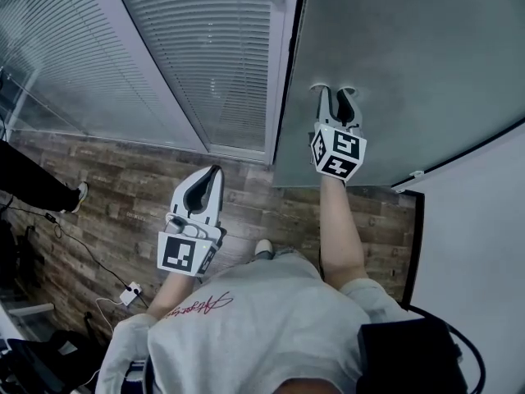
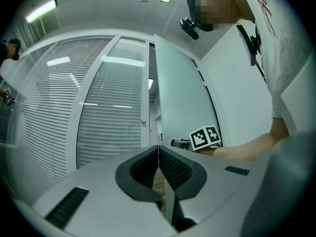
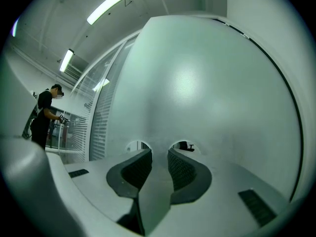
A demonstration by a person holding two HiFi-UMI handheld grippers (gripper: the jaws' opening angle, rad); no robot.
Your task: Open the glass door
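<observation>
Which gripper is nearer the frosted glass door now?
Right. The right gripper is at the frosted glass door; the left gripper hangs back, apart from it.

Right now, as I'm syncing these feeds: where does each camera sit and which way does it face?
Head view: on the person's head, steeply down at wood floor, glass door, left gripper, right gripper; forearms, shirt show.
Left gripper view: on the left gripper, along its closed jaws toward the blinds and door edge; arm, torso at right.
Right gripper view: on the right gripper, jaws apart, facing the door's frosted face.
Shared: head and left gripper views both show the right gripper.
</observation>
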